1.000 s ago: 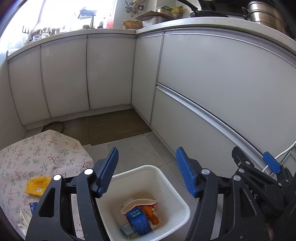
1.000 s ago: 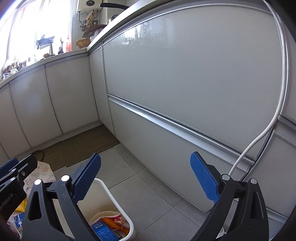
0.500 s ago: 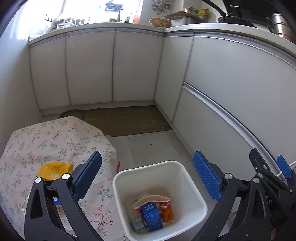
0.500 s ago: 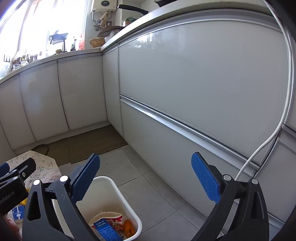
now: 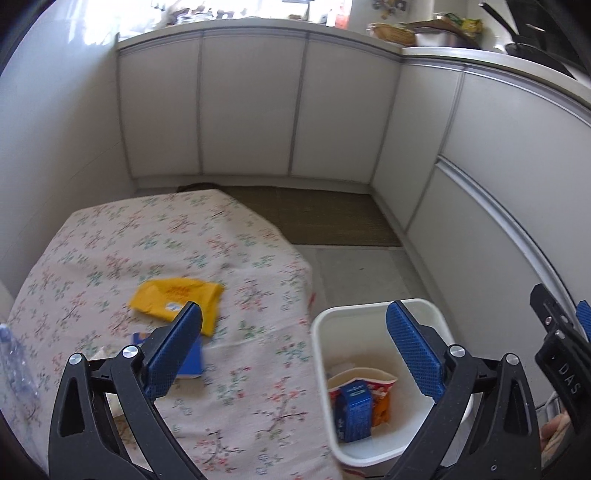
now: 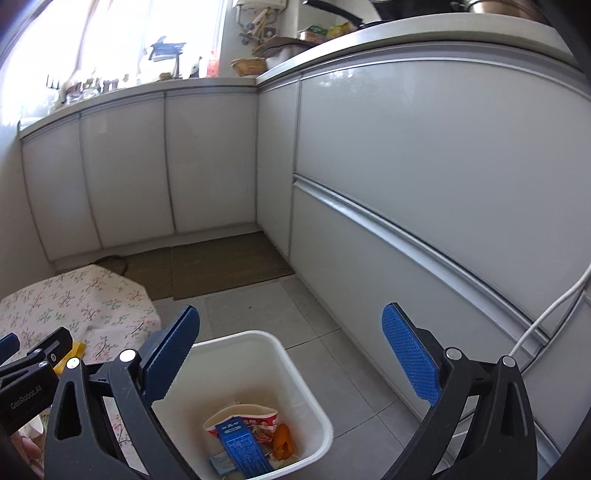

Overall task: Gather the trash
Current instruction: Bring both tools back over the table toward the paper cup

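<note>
Left gripper jaws just opened wide, empty; view swung from bin toward desk. Yellow packet and blue box lie mid-desk, next pickups. Right gripper jaws wide, empty, over bin.

A home kitchen: white base cabinets wrap the corner, with pans on the far worktop.

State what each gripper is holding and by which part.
Nothing is held. The left gripper and the right gripper both stand open and empty above the white bin.
</note>
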